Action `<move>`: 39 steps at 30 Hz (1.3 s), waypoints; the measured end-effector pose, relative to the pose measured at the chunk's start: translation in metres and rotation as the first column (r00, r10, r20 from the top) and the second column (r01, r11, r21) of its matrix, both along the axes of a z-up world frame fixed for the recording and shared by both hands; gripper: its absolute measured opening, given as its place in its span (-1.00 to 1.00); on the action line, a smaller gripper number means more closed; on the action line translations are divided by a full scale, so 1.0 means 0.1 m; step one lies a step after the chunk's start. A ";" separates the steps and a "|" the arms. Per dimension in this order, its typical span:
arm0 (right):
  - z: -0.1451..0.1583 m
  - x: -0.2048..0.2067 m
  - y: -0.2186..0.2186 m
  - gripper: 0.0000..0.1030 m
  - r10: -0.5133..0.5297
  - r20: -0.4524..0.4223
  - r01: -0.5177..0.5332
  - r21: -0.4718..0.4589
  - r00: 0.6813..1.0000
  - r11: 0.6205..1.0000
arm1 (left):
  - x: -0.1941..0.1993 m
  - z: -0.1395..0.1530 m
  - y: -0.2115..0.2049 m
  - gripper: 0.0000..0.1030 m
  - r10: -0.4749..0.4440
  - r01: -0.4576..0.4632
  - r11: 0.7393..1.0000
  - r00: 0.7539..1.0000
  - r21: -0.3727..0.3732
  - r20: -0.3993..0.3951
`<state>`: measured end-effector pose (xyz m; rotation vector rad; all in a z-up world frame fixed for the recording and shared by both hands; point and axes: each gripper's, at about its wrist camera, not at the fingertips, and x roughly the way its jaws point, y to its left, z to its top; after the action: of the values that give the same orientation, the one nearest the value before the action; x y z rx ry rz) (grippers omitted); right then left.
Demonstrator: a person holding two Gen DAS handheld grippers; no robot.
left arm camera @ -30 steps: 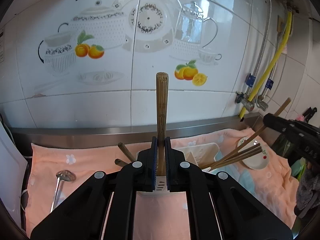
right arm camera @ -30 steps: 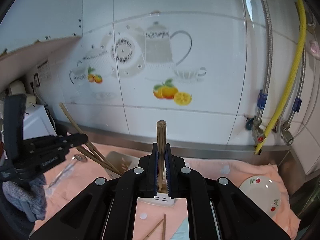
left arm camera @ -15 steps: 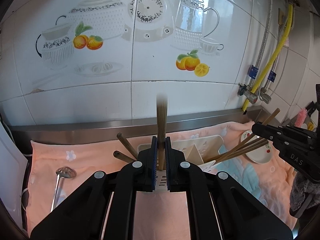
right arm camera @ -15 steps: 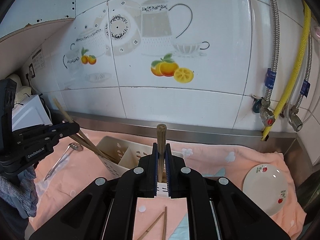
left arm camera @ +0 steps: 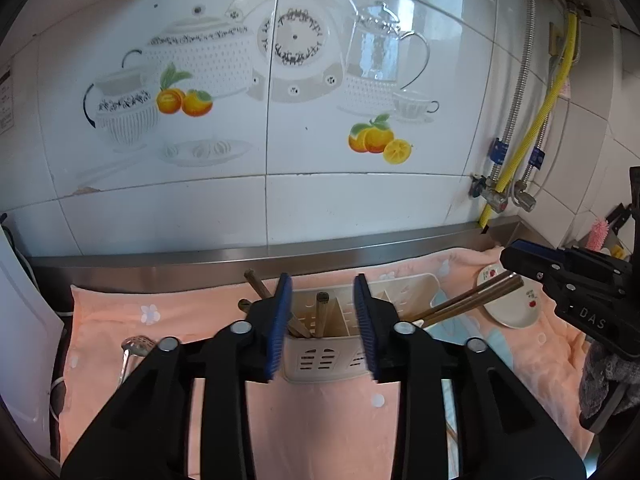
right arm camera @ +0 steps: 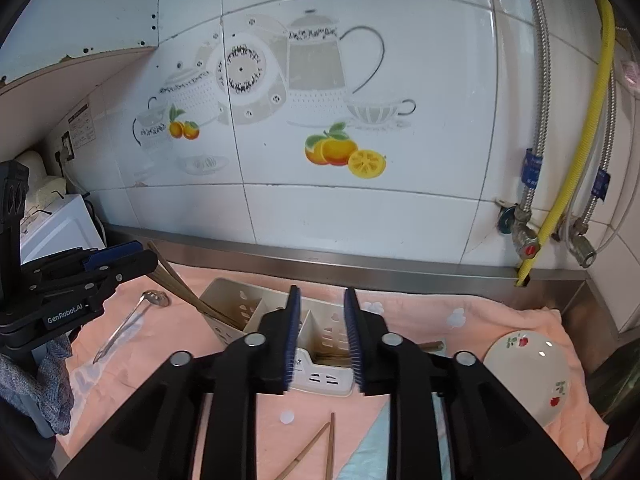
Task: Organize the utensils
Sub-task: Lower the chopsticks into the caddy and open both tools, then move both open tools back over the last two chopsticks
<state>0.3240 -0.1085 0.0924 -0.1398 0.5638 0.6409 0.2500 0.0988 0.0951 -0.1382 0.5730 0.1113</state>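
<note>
Cream plastic, slotted and divided into compartments, the utensil caddy (left arm camera: pixel 326 354) sits on a peach towel (left arm camera: pixel 320 420) that covers the counter, and I use it as my landmark. My left gripper (left arm camera: pixel 322 316) hangs right over its near end with the blue-padded jaws spread wide and nothing between them. Between those jaws, in the left wrist view, I see brown chopsticks (left arm camera: pixel 320 312) standing upright in the caddy's near compartment, with more sticks leaning out to the left of it. My right gripper (right arm camera: pixel 320 328) also hovers over the caddy (right arm camera: pixel 328 378), jaws wide apart and empty; in that view another bundle of chopsticks (right arm camera: pixel 336 357) lies low inside the compartment just under it. To the caddy's left, on the towel, lies a metal slotted ladle (right arm camera: pixel 132 316). To its right rests a small white plate (right arm camera: pixel 528 380) with red fruit marks. In front of the caddy, nearer to me, two loose chopsticks (right arm camera: pixel 320 452) lie on the towel (right arm camera: pixel 280 408). Behind the caddy runs a steel ledge below a white tiled wall (right arm camera: pixel 360 208) printed with teapots and oranges. A yellow hose (right arm camera: pixel 576 160) hangs on the wall to the caddy's far right.
</note>
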 end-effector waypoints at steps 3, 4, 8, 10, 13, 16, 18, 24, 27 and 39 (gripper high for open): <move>0.06 -0.06 -0.05 -0.37 -0.004 0.016 0.004 0.004 1.000 1.000 | -0.08 0.05 -0.02 -0.12 -0.001 0.000 1.000 1.000 0.006 0.012; 0.09 -0.10 -0.08 -0.31 -0.008 0.022 0.008 0.006 1.000 1.000 | -0.12 0.07 -0.02 -0.10 0.002 -0.003 1.000 1.000 0.010 0.017; 0.15 -0.21 -0.15 -0.19 -0.014 0.044 0.013 0.008 0.999 1.000 | -0.27 0.12 -0.03 0.06 0.006 -0.007 1.000 0.999 0.019 0.037; 0.18 -0.27 -0.20 -0.06 -0.015 0.055 0.014 0.006 0.998 1.000 | -0.35 0.13 -0.03 0.22 0.006 -0.007 1.000 0.999 0.018 0.044; 0.21 -0.39 -0.27 0.05 -0.020 0.081 0.019 0.003 0.997 1.000 | -0.48 0.13 -0.05 0.33 0.004 -0.005 1.000 0.998 0.023 0.056; 0.20 -0.52 -0.35 0.12 -0.024 0.098 0.024 0.002 0.995 1.000 | -0.61 0.11 -0.08 0.50 -0.001 0.000 1.000 0.998 0.023 0.066; 0.18 -0.60 -0.41 0.23 -0.027 0.099 0.027 0.009 0.995 1.000 | -0.71 0.09 -0.10 0.57 -0.003 0.000 1.000 0.997 0.029 0.075; 0.09 -0.82 -0.52 0.40 -0.032 0.114 0.032 0.003 0.993 0.999 | -0.92 -0.05 -0.14 0.71 -0.008 0.006 1.000 0.997 0.014 0.075; 0.03 -0.93 -0.59 0.49 -0.035 0.123 0.035 0.006 0.992 0.999 | -1.02 -0.14 -0.17 0.78 -0.006 0.005 1.000 0.997 0.012 0.073; -0.41 -1.30 -0.75 0.66 -0.033 0.124 0.036 -0.018 0.992 0.999 | -1.24 -0.52 -0.29 0.88 -0.016 0.016 1.000 0.999 -0.017 0.031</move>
<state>0.1937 -0.1831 0.0513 -0.1871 0.4519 0.5889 0.1259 0.0698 0.0430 -0.1515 0.5444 0.0886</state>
